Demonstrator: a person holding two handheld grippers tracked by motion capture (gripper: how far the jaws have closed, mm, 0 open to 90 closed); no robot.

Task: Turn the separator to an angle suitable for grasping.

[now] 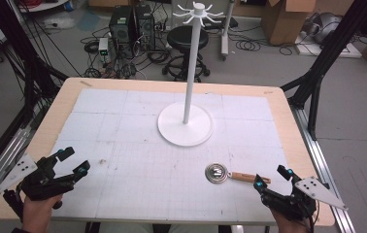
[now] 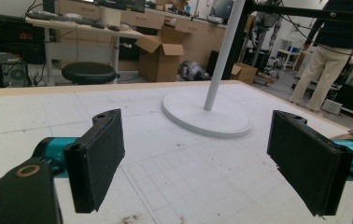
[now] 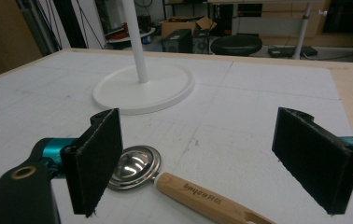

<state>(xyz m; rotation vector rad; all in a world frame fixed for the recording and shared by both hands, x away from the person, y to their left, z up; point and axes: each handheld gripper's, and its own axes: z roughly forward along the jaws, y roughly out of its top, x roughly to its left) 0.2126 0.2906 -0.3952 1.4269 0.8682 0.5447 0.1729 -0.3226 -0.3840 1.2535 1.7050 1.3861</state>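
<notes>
Work had barely begun, by the look of it. The strainer (image 1: 217,173) lay flat on the white gridded mat of the tabletop (image 1: 278,104), untouched, near the front edge on the person's right side. The right tool (image 1: 270,180) rested just beside the end of its handle with both jaws spread wide and nothing between them. The left tool (image 1: 72,161) sat well apart at the front left corner, likewise wide open and empty. Picking the strainer up was not yet done, and any hanging on the white hook stand (image 1: 188,82) at the middle of the mat was left too; its hooks at the top carried nothing.

The strainer was a small round one of bright polished metal with a shallow bowl and a raised rim. Its pale wooden handle (image 3: 209,197) pointed toward the right tool. In the right gripper view, dark printed lettering ran along the handle, too small to read, and a slot was cut near its end.
</notes>
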